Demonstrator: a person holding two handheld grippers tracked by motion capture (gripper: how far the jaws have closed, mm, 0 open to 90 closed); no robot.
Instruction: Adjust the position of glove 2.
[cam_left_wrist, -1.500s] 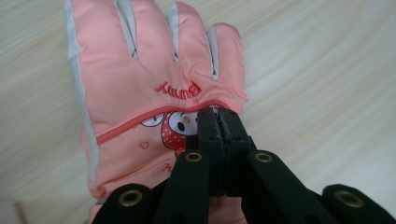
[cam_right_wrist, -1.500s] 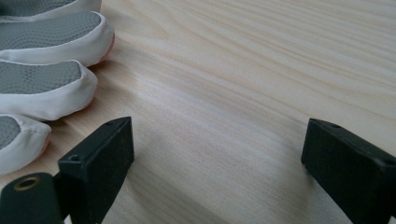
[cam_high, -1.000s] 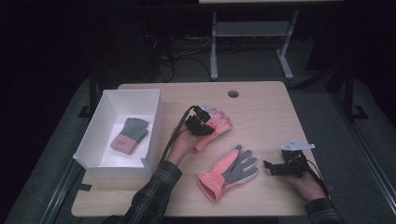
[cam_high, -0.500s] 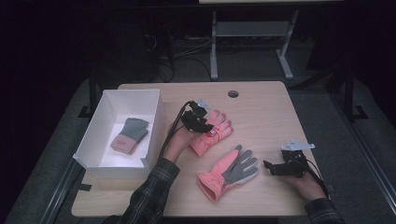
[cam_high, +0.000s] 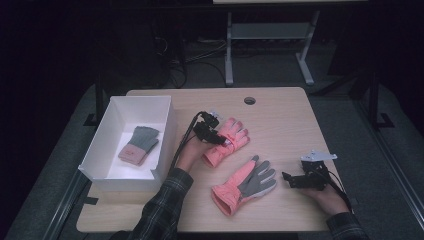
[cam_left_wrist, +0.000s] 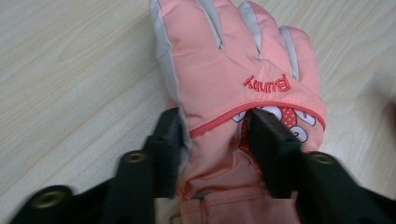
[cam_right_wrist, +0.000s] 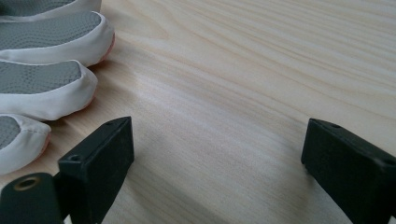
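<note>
A pink glove (cam_high: 231, 137) lies back-up on the table, fingers pointing away from me, with "Bunny" on it (cam_left_wrist: 224, 60). My left gripper (cam_high: 216, 138) (cam_left_wrist: 215, 135) sits low over its wrist part. Its jaws have just been opening and stand apart. One is at the glove's grey edge and the other rests over the printed cuff, with a fold of the glove between them and no squeeze. A second pink glove (cam_high: 244, 185) lies palm-up, grey side showing, near the front. My right gripper (cam_high: 288, 178) (cam_right_wrist: 217, 144) rests open on the wood beside that glove's fingertips (cam_right_wrist: 42, 88).
A white box (cam_high: 166, 125) stands at the table's left with another pink and grey glove (cam_high: 139, 145) inside. A cable hole (cam_high: 249, 100) is near the far edge. Bare wood lies to the right of the pink glove and behind my right gripper.
My left hand has shifted a little toward the near side and down, and the pink glove now lies flat under it. The right hand has stayed where it was.
</note>
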